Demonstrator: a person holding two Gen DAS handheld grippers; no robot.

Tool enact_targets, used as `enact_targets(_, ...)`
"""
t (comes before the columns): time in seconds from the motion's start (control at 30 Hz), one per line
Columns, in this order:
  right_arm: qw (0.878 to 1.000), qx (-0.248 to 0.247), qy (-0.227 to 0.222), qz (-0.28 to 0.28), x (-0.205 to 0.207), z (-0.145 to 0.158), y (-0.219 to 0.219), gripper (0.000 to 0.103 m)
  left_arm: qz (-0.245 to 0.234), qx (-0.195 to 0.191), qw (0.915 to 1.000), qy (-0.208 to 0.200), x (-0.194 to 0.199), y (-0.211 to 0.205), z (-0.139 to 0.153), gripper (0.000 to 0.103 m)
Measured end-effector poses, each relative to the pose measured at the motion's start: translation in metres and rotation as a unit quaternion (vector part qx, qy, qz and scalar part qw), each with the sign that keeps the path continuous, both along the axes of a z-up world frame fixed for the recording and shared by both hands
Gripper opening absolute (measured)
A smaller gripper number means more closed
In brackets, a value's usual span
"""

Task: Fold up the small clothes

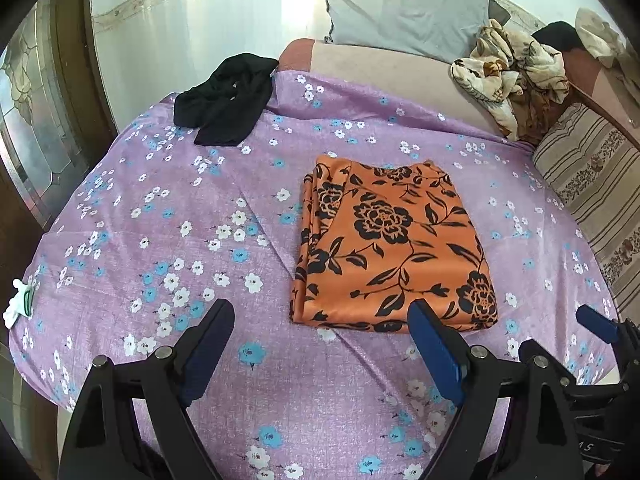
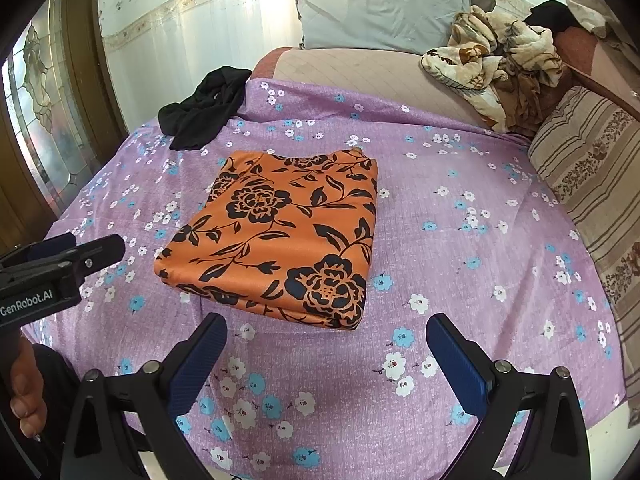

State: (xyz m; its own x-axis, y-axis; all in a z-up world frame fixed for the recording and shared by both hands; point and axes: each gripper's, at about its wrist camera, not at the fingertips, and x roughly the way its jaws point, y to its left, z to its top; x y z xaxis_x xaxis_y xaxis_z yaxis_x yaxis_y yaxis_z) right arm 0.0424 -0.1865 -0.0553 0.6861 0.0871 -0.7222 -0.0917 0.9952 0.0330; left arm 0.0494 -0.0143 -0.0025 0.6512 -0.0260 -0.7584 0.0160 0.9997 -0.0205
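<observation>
An orange garment with black flowers (image 1: 392, 244) lies folded into a neat rectangle on the purple flowered sheet (image 1: 160, 220); it also shows in the right wrist view (image 2: 280, 236). My left gripper (image 1: 320, 316) is open and empty, just short of the garment's near edge, its right finger (image 1: 436, 348) close to the cloth. My right gripper (image 2: 326, 332) is open and empty, just short of the near edge too. The left gripper also shows at the left of the right wrist view (image 2: 68, 256). A crumpled black garment (image 1: 224, 100) lies at the sheet's far left corner.
A grey pillow (image 1: 404, 4) and a crumpled beige floral cloth (image 1: 508, 72) lie at the back. A striped cushion (image 1: 592, 184) lies along the right side. A wooden door with patterned glass (image 1: 36, 112) stands at the left. A small white item (image 1: 18, 304) lies at the sheet's left edge.
</observation>
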Motion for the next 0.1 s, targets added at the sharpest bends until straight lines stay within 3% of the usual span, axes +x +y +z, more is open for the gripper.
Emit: enact_targets(0.1,1.0,0.0,0.002,0.001,0.0035,-0.0013,0.0003,0.101,0.006,0.013,0.9998,-0.016,0.0022,-0.0009,0.0027,0.089)
